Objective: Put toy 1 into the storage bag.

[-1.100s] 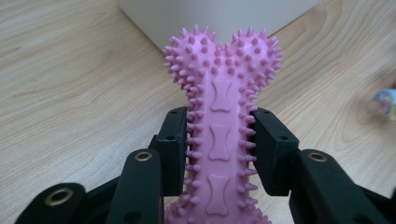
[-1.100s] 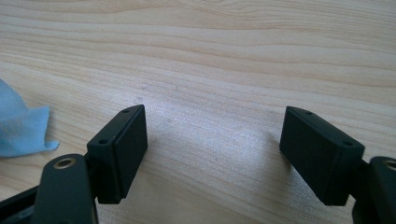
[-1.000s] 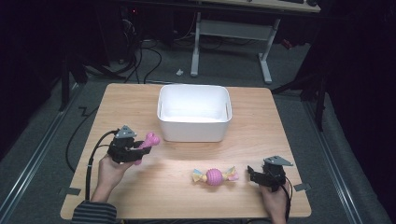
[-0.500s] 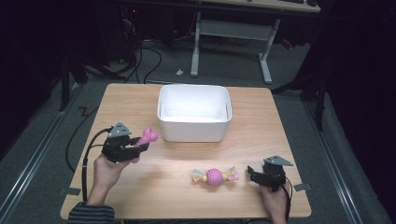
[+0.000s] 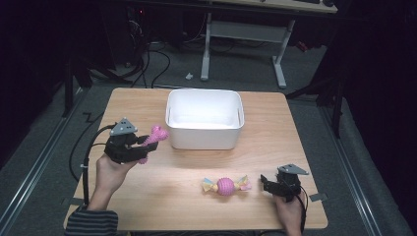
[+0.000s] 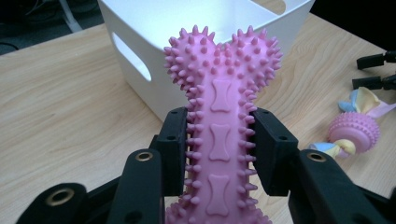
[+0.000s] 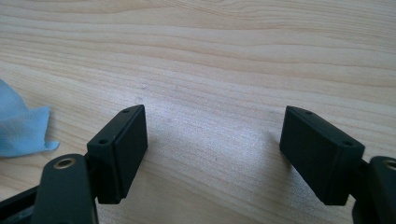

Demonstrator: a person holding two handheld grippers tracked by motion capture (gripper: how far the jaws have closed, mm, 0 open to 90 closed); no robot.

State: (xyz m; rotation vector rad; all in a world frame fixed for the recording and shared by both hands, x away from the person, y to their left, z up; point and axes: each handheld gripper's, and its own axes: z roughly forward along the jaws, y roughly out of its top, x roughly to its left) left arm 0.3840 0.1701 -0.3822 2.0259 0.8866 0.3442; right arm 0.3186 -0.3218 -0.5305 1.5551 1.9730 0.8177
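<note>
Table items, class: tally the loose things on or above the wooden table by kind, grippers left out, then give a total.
Pink spiky bone toy: 1
Pink ball toy with pastel fabric ends: 1
White plastic bin: 1
Total: 3

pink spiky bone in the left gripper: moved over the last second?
Yes. In the high view the pink bone, clamped in the left gripper, has shifted toward the near left corner of the white bin; its head now almost reaches the bin's wall.

Pink spiked bone toy (image 6: pixel 219 121), white bin (image 5: pixel 204 119), pink-yellow-blue ball toy (image 5: pixel 225 186), black tongs (image 6: pixel 219 144)
</note>
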